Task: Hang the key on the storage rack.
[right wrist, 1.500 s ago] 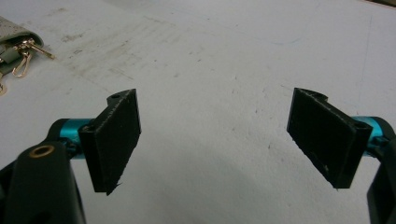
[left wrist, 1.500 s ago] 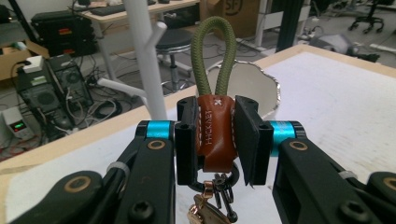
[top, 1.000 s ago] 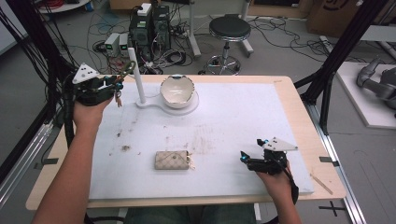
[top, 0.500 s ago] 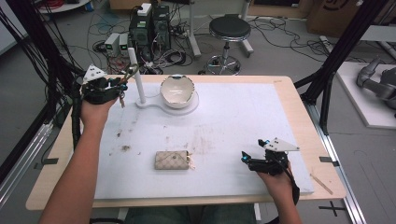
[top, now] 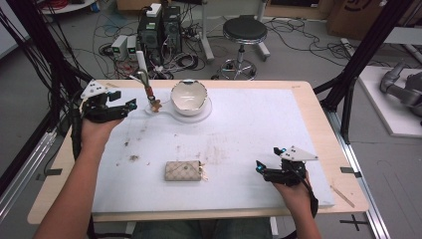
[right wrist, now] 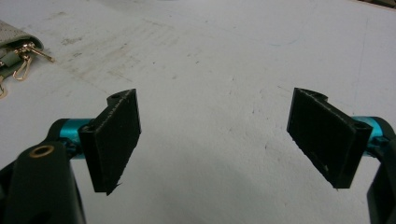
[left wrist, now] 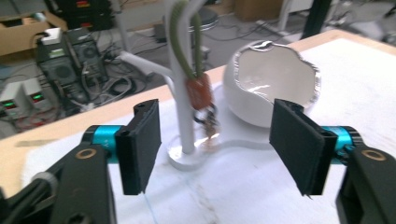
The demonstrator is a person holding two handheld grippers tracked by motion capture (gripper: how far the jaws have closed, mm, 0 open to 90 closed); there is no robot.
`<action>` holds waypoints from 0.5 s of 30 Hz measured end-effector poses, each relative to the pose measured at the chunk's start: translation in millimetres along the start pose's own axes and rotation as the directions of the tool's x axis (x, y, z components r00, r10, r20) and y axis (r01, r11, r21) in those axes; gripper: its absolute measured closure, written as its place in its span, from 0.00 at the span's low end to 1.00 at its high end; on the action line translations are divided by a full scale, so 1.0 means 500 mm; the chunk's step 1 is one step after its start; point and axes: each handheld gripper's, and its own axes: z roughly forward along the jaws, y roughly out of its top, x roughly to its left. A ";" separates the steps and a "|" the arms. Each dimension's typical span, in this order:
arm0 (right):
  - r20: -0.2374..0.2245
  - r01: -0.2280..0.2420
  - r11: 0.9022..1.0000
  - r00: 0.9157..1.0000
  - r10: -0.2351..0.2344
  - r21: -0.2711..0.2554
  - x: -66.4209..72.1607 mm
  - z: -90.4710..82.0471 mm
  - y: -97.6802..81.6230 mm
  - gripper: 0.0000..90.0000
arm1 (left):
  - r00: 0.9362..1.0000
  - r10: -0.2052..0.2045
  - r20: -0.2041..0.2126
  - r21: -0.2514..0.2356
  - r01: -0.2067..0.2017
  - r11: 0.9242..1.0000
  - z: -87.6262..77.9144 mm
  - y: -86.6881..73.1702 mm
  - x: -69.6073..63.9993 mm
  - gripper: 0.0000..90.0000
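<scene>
A keychain point(left wrist: 200, 91) with a green loop and an orange tag hangs from the arm of a white stand point(left wrist: 184, 126). It also dangles beside the stand's post in the high view point(top: 151, 95). My left gripper point(left wrist: 219, 154) has just been opening. It is open a little short of the keychain, with nothing between its pads, at the mat's far left point(top: 131, 104). A white bowl point(top: 188, 97) sits on the stand's base. A beige key pouch point(top: 183, 171) lies near the front. My right gripper point(right wrist: 224, 149) is open and empty at the front right point(top: 260, 167).
A white mat point(top: 259, 124) covers the wooden table point(top: 326, 129). The pouch's gold clips point(right wrist: 25, 53) show at the right gripper view's upper left. Behind the table stand computers point(top: 159, 27), cables and a stool point(top: 245, 32). Black frame posts point(top: 358, 64) flank it.
The left gripper moved right and down toward the stand and its jaws opened. The keychain it held now hangs free from the stand. The right hand has kept still.
</scene>
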 end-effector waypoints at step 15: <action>-0.022 0.027 1.000 0.999 -0.028 -0.008 0.008 0.017 0.012 0.20 | 0.986 0.043 0.163 -0.023 -0.040 0.999 -0.074 -0.069 -0.056 0.22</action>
